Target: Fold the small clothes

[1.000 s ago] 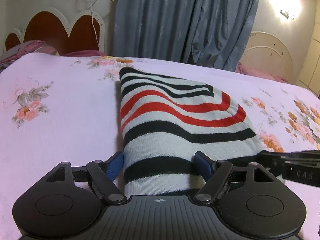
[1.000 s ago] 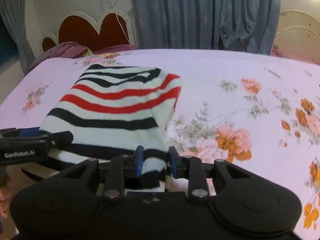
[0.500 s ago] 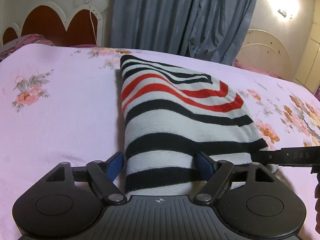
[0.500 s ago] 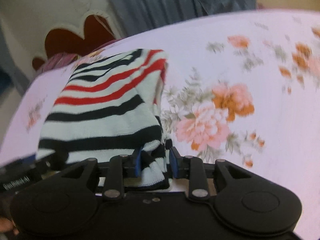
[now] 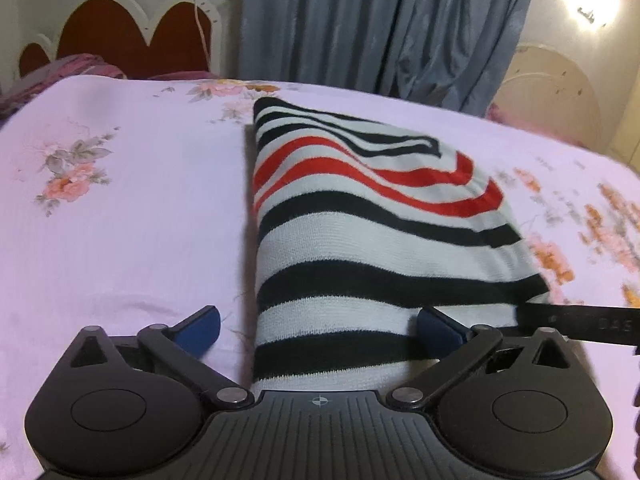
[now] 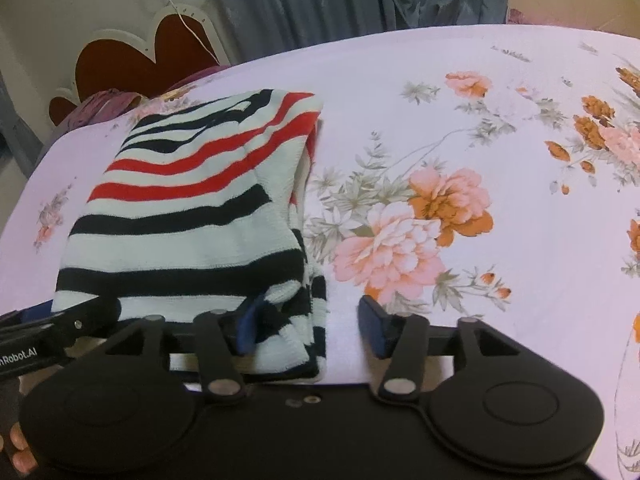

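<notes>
A folded striped garment, white with black and red bands, lies on the floral bedsheet. It also shows in the right wrist view. My left gripper is open wide, its blue pads on either side of the garment's near left corner, left pad clear of the cloth. My right gripper is open, its fingers apart around the near right corner, the cloth lying loose between them. The right gripper's finger reaches in from the right in the left wrist view.
The bed's red and white headboard stands at the back left, with grey curtains behind. A white metal frame stands at the back right. A crumpled purple cloth lies near the headboard.
Both grippers have opened wider and let go of the garment's near edge. The right gripper was shut on the corner and is now open. The garment has settled flat.
</notes>
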`<move>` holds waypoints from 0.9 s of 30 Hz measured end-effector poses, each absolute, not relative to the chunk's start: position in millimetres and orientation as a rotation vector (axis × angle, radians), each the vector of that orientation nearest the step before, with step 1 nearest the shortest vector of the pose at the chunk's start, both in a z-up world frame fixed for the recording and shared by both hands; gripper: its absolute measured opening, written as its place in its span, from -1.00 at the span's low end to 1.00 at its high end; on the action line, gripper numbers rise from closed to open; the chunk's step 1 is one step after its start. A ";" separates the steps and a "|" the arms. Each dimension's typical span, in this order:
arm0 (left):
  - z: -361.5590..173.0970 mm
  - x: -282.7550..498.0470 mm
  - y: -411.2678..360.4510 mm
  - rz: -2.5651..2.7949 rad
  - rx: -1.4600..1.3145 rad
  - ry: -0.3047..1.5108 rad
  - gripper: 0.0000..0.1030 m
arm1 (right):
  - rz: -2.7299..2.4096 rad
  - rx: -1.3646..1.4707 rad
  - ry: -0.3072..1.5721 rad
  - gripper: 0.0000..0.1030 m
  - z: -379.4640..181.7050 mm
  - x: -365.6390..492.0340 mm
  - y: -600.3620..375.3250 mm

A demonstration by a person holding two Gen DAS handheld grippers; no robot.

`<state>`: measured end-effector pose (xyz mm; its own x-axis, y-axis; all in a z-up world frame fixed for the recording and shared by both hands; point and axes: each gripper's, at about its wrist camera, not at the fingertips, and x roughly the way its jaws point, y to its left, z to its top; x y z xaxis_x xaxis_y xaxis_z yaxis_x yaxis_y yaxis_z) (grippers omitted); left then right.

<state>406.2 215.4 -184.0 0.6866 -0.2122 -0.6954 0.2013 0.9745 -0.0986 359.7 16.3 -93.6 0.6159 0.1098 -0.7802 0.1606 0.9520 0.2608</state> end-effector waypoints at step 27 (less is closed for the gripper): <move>-82.3 244.5 184.8 -0.042 0.172 0.637 1.00 | 0.199 0.179 0.796 0.51 2.8 227.3 17.9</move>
<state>244.5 184.8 -82.3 0.8034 0.0141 -0.5953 0.0916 0.9849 0.1469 227.3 17.9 2.8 0.6830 0.2432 -0.6887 -0.1089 0.9663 0.2332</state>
